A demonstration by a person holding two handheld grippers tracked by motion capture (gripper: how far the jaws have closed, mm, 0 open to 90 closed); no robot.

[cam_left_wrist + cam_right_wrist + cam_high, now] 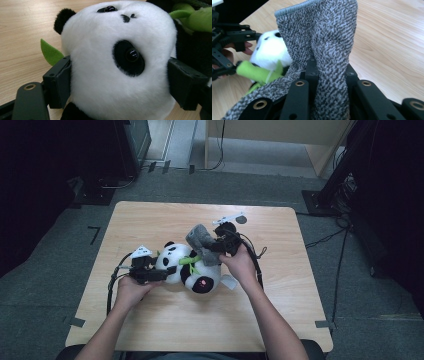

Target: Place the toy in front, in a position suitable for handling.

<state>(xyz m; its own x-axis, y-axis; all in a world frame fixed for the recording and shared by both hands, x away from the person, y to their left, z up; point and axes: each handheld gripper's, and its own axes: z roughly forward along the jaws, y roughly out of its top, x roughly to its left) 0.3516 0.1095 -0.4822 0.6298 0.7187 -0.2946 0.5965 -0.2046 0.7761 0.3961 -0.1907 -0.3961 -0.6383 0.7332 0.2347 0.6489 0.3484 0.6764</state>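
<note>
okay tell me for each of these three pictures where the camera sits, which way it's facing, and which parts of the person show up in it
High view: above the person's side, looking forward and down on the light wooden table; both forearms, left gripper, right gripper.
Left gripper view: on the left gripper, looking along black jaws clamped on the white-and-black plush panda.
Right gripper view: on the right gripper, facing its jaws pinching a grey speckled knit sock; the other hand's fingers show farther off.
Shared: all three show the panda and the table.
</note>
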